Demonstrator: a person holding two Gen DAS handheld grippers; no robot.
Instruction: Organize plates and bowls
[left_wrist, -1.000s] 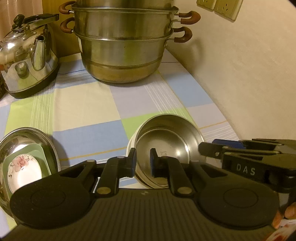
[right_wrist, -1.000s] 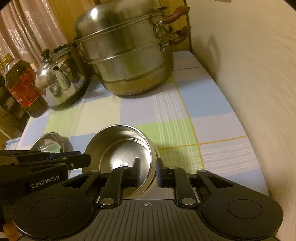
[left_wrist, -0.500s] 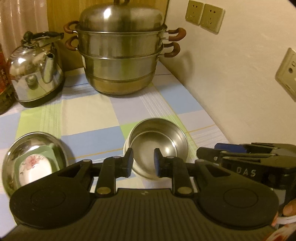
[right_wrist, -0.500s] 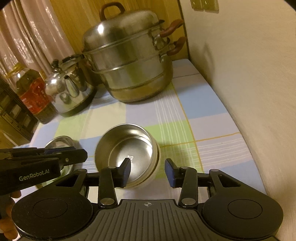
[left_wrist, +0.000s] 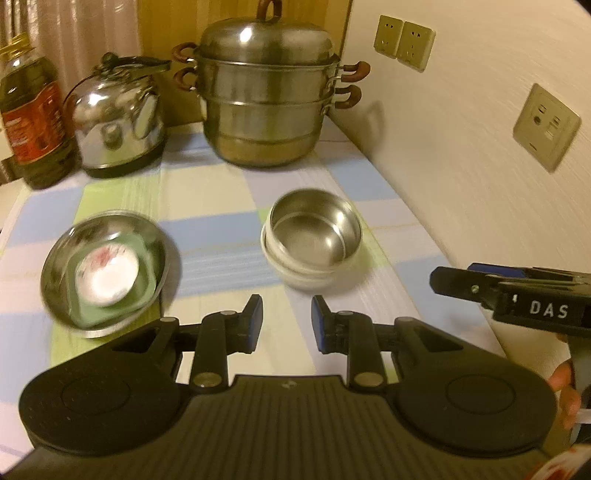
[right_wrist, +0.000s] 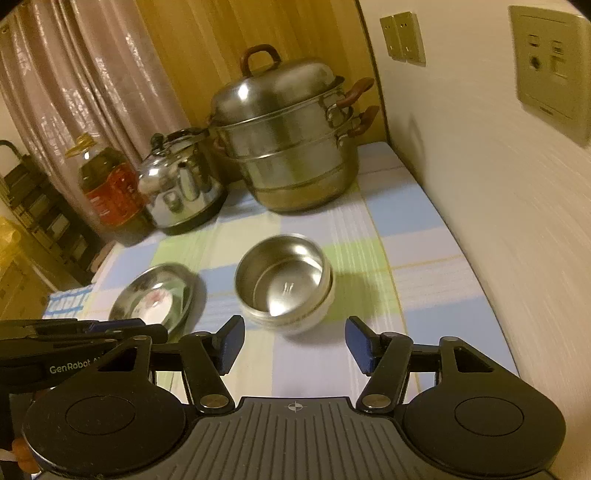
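The left tool (left_wrist: 286, 321) hangs above the checked bench (left_wrist: 221, 206) with its jaws parted and nothing between them. Ahead of it and slightly right sits a steel bowl (left_wrist: 314, 230) nested in a white bowl (left_wrist: 295, 275), tilted a little inside it. Ahead and to its left lies a steel dish (left_wrist: 107, 269) holding a green square plate (left_wrist: 110, 306) with a small white flowered saucer (left_wrist: 107, 273) on top. The dish stack and the bowl stack stand apart on the bench.

The right tool (right_wrist: 293, 341) is spread wide and empty too. The steel bowl (right_wrist: 282, 280) in the white bowl (right_wrist: 295, 319) lies just ahead of its fingers, centred between them but not touched. The dish (right_wrist: 155, 291) is ahead to its left, partly behind the left tool's body (right_wrist: 74, 339).

Far ahead of both tools stands a lidded steamer (left_wrist: 269, 85), with a kettle (left_wrist: 118, 114) to its left and an oil bottle (left_wrist: 33, 114) further left. A wall with sockets (left_wrist: 402, 42) runs along the right side of the bench. In the left view the right tool (left_wrist: 517, 295) juts in from the right edge.
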